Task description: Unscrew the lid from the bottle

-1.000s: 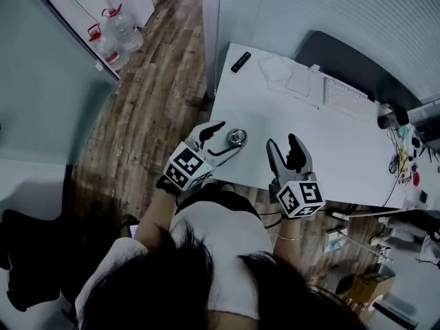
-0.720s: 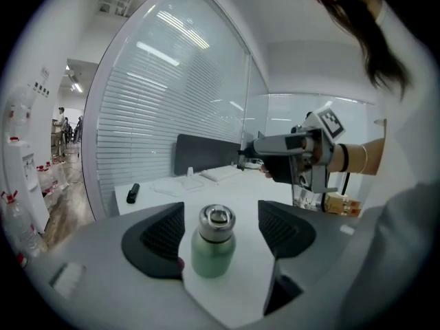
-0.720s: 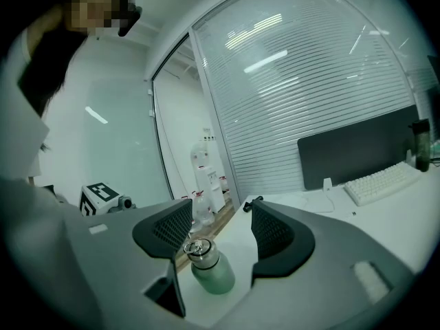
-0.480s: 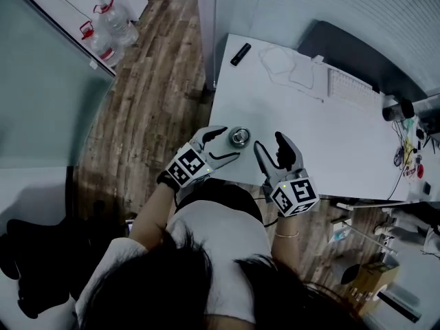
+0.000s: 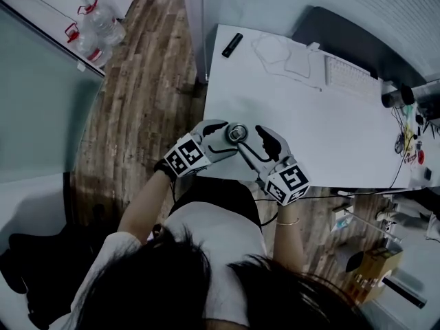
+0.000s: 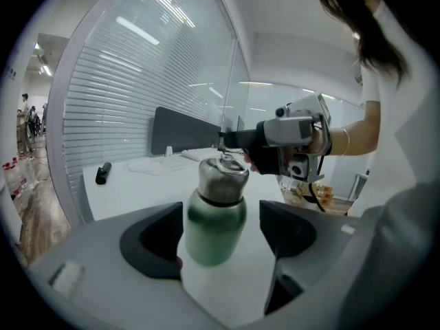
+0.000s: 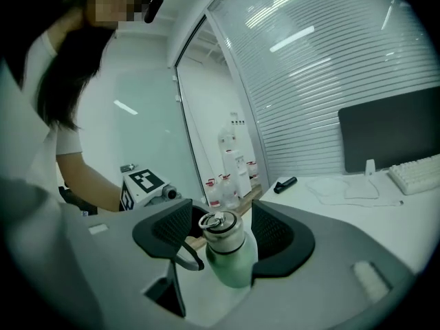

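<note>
Bottle [image 6: 214,215] stands near the table's [image 5: 330,136] front edge; it looks stiff, smooth and likely slippery. Left gripper [image 6: 223,238], jaws just spreading wider, straddles its green body without touching. Right gripper [image 7: 221,236], jaws apart too, flanks the steel lid [image 7: 218,225], the place to grip.

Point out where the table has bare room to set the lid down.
The table's middle is bare, bordered by the bottle, the cable and the keyboard. Crowded: around the bottle and the right end's clutter.
</note>
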The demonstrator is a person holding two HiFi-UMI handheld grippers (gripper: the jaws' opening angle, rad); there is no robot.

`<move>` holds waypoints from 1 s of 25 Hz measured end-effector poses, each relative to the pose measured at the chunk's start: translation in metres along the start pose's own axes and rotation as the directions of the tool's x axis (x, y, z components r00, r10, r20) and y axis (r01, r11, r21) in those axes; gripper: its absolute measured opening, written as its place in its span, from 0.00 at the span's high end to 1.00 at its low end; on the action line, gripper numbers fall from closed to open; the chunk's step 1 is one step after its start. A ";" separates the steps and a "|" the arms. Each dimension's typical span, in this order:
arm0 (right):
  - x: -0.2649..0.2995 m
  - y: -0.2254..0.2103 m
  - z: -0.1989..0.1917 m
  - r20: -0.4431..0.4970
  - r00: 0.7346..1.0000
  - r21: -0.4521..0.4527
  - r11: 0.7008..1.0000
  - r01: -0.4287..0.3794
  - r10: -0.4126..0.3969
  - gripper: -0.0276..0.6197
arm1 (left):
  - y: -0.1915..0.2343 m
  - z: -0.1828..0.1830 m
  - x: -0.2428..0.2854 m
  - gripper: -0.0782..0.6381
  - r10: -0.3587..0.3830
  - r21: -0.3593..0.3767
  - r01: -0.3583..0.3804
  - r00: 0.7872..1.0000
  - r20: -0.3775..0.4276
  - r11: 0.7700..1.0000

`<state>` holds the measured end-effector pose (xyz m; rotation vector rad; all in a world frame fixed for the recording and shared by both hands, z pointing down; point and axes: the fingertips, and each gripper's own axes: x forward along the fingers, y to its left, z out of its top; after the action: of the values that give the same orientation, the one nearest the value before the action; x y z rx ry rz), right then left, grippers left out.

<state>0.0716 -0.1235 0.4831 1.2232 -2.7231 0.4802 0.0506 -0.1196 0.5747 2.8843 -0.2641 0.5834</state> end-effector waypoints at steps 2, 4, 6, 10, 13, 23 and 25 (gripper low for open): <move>0.006 0.001 -0.007 -0.027 0.999 -0.005 1.000 -0.030 0.029 0.58 | 0.002 -0.003 0.002 0.37 -0.020 0.009 0.020 1.000 -0.009 1.000; 0.011 0.001 -0.012 -0.051 0.997 -0.020 0.998 -0.057 0.056 0.58 | 0.002 -0.003 0.004 0.37 -0.039 0.022 0.040 0.999 -0.022 0.999; 0.015 0.001 -0.014 -0.067 0.995 -0.036 0.996 -0.079 0.077 0.58 | 0.001 -0.002 0.007 0.37 -0.060 0.037 0.061 0.998 -0.027 0.997; 0.021 0.006 -0.014 -0.080 0.990 -0.071 0.990 -0.124 0.118 0.55 | 0.002 0.001 0.011 0.37 -0.080 0.056 0.082 0.996 -0.028 0.995; 0.028 0.005 -0.020 -0.111 0.987 -0.098 0.987 -0.129 0.118 0.54 | 0.004 0.004 0.016 0.37 -0.073 0.069 0.075 0.997 -0.026 0.995; 0.033 0.001 -0.028 -0.118 0.983 -0.123 0.980 -0.158 0.144 0.57 | 0.004 -0.001 0.020 0.37 -0.090 0.098 0.094 0.995 -0.046 0.991; 0.033 0.002 -0.028 -0.126 0.975 -0.128 0.972 -0.199 0.183 0.57 | 0.004 -0.001 0.020 0.37 -0.109 0.106 0.114 0.993 -0.054 0.988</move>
<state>0.0475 -0.1363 0.5165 0.8768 -2.7370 0.3576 0.0675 -0.1260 0.5842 2.9607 -0.0652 0.6648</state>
